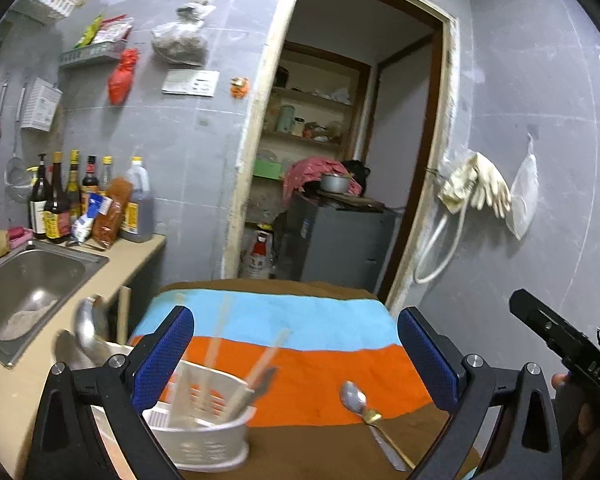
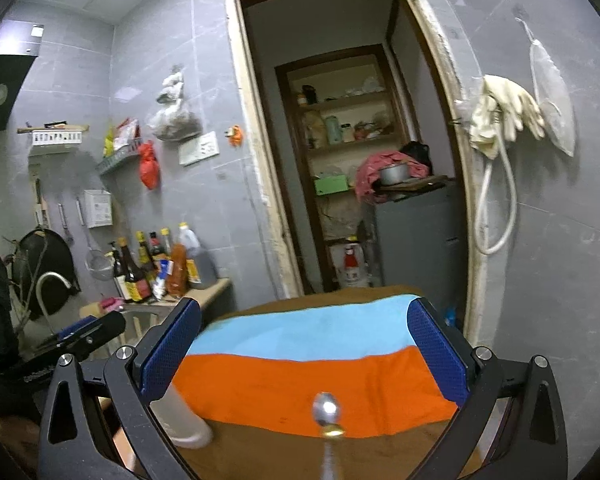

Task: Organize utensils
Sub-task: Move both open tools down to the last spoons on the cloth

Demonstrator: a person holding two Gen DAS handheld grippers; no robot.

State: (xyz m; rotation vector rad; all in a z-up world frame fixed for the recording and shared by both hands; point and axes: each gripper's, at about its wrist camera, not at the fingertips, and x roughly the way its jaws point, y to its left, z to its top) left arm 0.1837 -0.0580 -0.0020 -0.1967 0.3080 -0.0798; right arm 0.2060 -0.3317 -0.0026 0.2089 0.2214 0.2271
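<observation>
Both grippers, left gripper [image 1: 296, 356] and right gripper [image 2: 305, 354], spread wide, empty. Spoon [image 1: 353, 397] on cloth [image 1: 300, 360], six o'clock, beside caddy [image 1: 204, 436]. Thin, stiff, slippery metal — pinch mid-handle.

Utensils being laid out on a table before a doorway

A holder [image 1: 204, 436] with chopsticks [image 1: 216, 344] in it is being kept on the table's [image 1: 300, 452] left; a spoon [image 1: 357, 400] is lying to its right, on a cloth's [image 1: 300, 320] near edge, a sink [image 1: 32, 280] being set further left.
</observation>
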